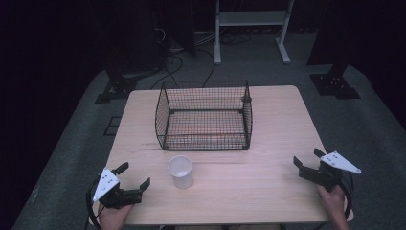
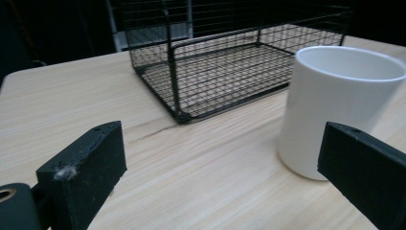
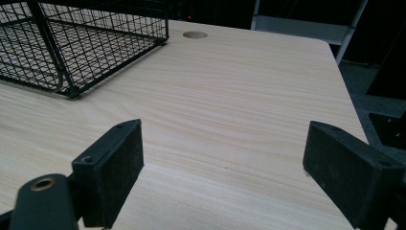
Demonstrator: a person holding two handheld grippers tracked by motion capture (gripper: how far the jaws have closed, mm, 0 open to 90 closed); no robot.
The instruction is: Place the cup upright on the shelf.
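One white cup [image 1: 180,171] stands at the lower middle of the high view. One black wire basket [image 1: 204,116] sits at the centre, above the cup. One wooden table [image 1: 268,143] carries both. Two grippers show there: the left gripper [image 1: 135,176] at the lower left, the right gripper [image 1: 307,157] at the lower right. One metal rack [image 1: 251,19] stands at the upper middle.

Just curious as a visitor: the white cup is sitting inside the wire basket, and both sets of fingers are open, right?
Not quite. The white cup stands on the table in front of the wire basket, not inside it, as the high view shows. Both sets of fingers are open.
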